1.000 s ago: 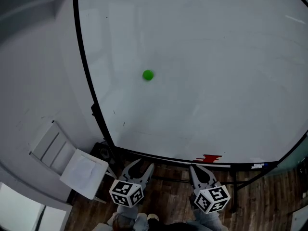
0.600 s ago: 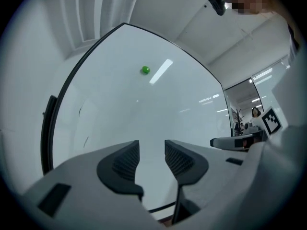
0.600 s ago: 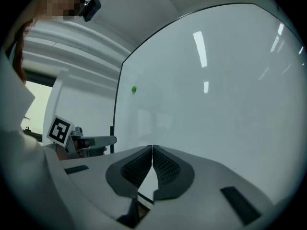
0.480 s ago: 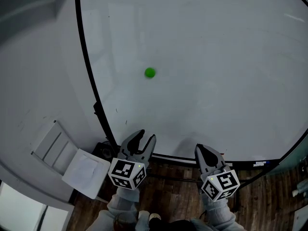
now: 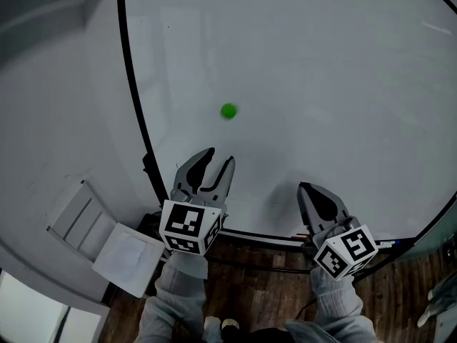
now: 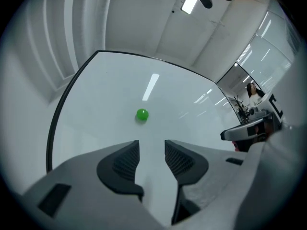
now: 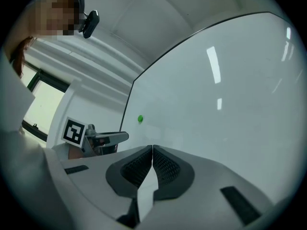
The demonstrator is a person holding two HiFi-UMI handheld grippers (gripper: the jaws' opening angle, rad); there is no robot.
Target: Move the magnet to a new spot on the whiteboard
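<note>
Left gripper [image 5: 219, 156] open — magnet [image 5: 228, 111] ahead.

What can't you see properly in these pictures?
- Whiteboard: the edge of the head view cuts off its top and right side.
- Tiny dark mark on the board, head view: too small to tell what it is.
- Green magnet: only a dot in the right gripper view, so its shape is unclear there.
- Far-off desk things, left gripper view: too small to name.
</note>
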